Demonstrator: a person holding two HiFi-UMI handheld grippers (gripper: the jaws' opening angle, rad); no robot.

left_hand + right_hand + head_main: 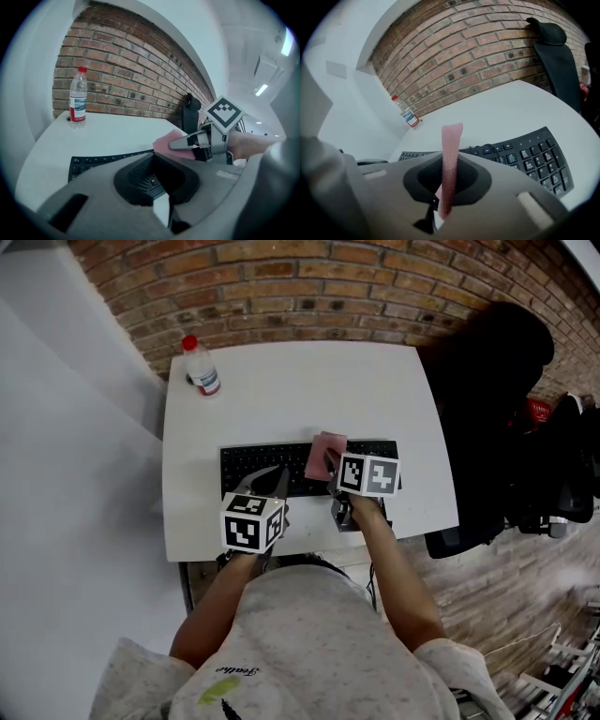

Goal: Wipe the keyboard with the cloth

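A black keyboard [253,463] lies across the near part of the white table [309,390]. My right gripper [330,463] is shut on a pink cloth [325,454] and holds it over the keyboard's middle. In the right gripper view the cloth [451,150] stands up as a thin strip pinched between the jaws, with the keys [529,157] just beyond. My left gripper [272,482] hovers over the keyboard's front left part, jaws together and nothing in them. From the left gripper view the cloth [166,140] shows to the right, above the keyboard [93,164].
A clear water bottle [201,366] with a red cap stands at the table's far left corner. A black chair [487,399] draped in dark fabric sits against the table's right side. A brick wall runs behind the table.
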